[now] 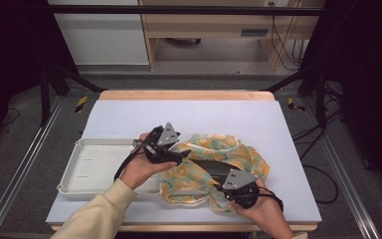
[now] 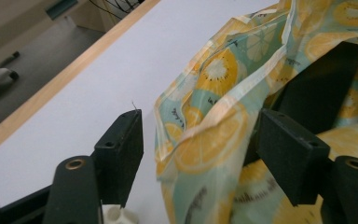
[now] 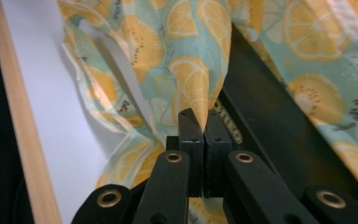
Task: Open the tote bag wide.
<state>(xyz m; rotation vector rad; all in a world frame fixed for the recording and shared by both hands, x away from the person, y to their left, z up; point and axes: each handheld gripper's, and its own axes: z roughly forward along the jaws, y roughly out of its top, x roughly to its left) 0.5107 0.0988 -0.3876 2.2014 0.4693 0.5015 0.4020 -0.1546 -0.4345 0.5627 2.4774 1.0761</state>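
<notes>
One lemon-print bag [image 1: 214, 167], one white tray [image 1: 92, 167] to its left.
Right hand-held gripper [image 3: 204, 122] clenches the bag's fabric; left hand-held gripper [image 2: 200, 137] gapes around a fold; print lettering unreadable.

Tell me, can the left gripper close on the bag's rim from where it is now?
Probably yes. The left gripper is open with a fold of the lemon-print bag already between its jaws, nothing blocking. The right gripper is shut on another fold, holding the bag up.

I see a wooden-edged table [image 1: 184, 94] covered by a pale mat [image 1: 189, 117]. On the mat lie a white tray [image 1: 92, 167] at left and a lemon-print cloth bag [image 1: 248, 157] beside it.
</notes>
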